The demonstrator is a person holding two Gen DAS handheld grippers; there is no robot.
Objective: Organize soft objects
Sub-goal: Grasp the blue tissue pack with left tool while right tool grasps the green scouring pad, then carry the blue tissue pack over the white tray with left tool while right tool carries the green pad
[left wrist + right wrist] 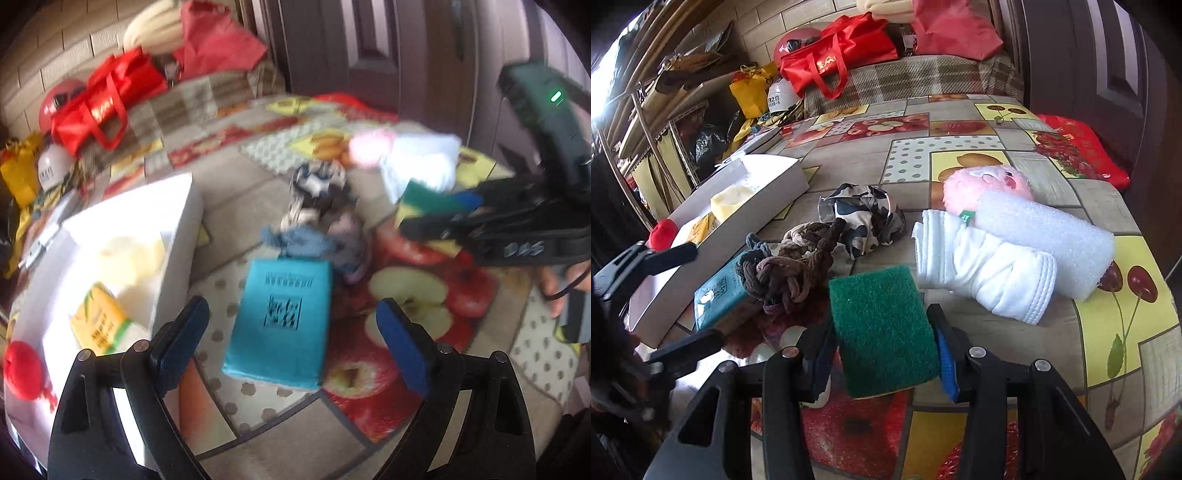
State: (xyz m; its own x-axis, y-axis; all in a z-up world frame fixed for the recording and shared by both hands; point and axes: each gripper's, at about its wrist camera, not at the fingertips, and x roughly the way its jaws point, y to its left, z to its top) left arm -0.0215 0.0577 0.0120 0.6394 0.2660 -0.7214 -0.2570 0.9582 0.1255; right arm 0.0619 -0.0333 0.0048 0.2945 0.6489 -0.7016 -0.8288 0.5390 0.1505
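On the fruit-print tablecloth [960, 122], the right gripper [884, 349] clenches a green scouring sponge [882, 325], its blue pads pressed against the sponge's two sides; a yellow layer shows beneath the green in the left wrist view. From that sponge, a knot of brown braided cord [792, 266] lies at about ten o'clock, resting partly on a teal tissue pack [716, 299]. A crumpled cow-print cloth [864, 218] sits at twelve o'clock, and a rolled white towel [986, 271] at two o'clock, touching a roll of white foam [1045, 240] behind it. A pink plush toy [988, 184] lies just beyond the foam.

The left gripper [291, 336] hangs with its jaws spread wide, nothing between the pads, directly above the near end of the teal tissue pack (this view is blurred). At its nine o'clock stands an open white box [181, 236] holding a yellow packet [99, 321] and something pale. A red plush [22, 369] sits at the box's near corner.
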